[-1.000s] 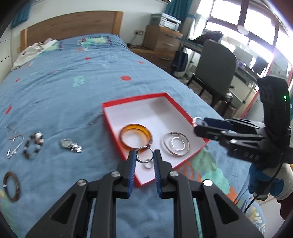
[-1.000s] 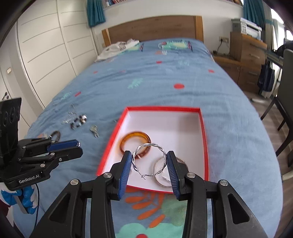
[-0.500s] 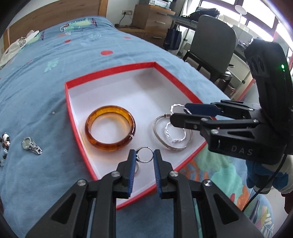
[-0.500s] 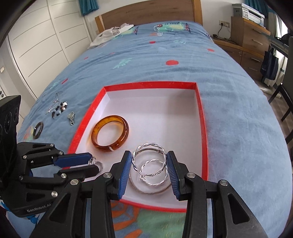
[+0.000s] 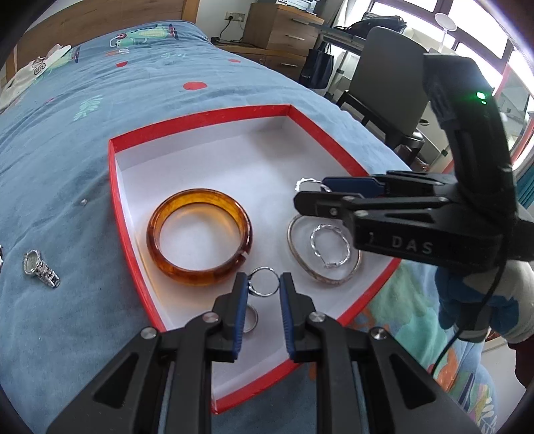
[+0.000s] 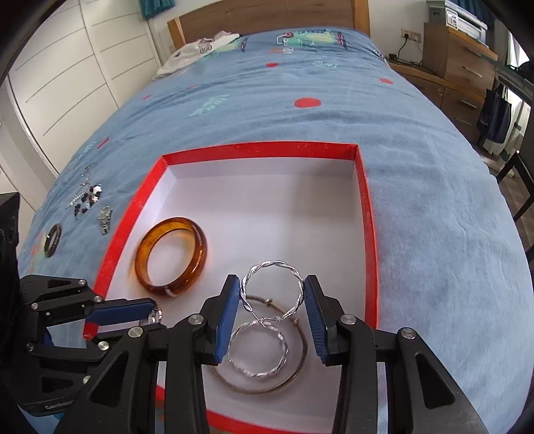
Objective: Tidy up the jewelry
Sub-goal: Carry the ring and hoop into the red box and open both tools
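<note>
A red-rimmed white box (image 5: 197, 117) (image 6: 367, 213) lies on the blue bedspread. In it are an amber bangle (image 5: 199, 237) (image 6: 172, 255), a thin silver bangle (image 5: 302, 267) (image 6: 300, 367) and a twisted silver hoop (image 5: 330, 247) (image 6: 258, 349) inside it. My left gripper (image 5: 263, 283) is shut on a small silver ring (image 5: 264, 282) over the box's near part; another small ring (image 5: 252, 322) lies below it. My right gripper (image 6: 272, 290) is shut on a second twisted silver hoop (image 6: 273, 289) above the silver bangle.
On the bedspread left of the box lie a silver watch (image 5: 40, 268) (image 6: 106, 215), a beaded bracelet (image 6: 86, 198), a chain and a dark bangle (image 6: 52, 235). A chair (image 5: 390, 80) and wooden drawers (image 5: 280, 30) stand beside the bed. A headboard (image 6: 267, 15) is at the far end.
Both grippers have moved forward and down over the box, each still holding its piece. The box and its jewelry now appear much closer.
</note>
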`<state>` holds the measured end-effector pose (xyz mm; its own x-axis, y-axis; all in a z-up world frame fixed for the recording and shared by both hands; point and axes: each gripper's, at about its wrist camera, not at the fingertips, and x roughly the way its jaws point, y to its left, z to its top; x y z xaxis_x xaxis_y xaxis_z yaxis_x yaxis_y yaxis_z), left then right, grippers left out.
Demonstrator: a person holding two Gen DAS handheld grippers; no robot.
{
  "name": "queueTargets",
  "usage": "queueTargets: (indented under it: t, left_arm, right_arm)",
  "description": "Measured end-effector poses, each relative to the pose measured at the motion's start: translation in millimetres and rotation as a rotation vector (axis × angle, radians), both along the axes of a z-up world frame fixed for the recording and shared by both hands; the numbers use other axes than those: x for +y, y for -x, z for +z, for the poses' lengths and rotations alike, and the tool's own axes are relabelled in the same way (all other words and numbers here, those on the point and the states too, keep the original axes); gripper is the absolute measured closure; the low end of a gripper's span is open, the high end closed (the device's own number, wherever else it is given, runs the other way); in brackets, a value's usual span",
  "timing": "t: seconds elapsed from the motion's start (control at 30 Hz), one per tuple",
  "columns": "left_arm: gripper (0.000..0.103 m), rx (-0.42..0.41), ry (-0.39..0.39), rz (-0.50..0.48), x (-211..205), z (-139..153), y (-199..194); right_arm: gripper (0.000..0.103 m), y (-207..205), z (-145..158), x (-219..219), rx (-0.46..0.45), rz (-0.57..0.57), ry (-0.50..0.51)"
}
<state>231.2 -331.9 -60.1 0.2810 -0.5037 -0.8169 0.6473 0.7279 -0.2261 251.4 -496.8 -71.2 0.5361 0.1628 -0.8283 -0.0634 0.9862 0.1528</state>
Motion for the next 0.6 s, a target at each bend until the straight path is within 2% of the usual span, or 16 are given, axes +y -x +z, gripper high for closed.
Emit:
queueTargets:
  t: [0.4, 0.6]
  left_arm:
    - [0.085, -0.047, -0.075, -0.002, -7.5, -7.1, 4.4]
    - [0.084, -0.029, -0.052, 0.014, -4.0, -4.6, 0.5]
  right_arm:
    - [0.063, -7.3, -8.6, 18.9, 0.03, 0.078, 0.141]
    - [0.063, -4.8, -6.6, 15.2, 0.026, 0.077, 0.12]
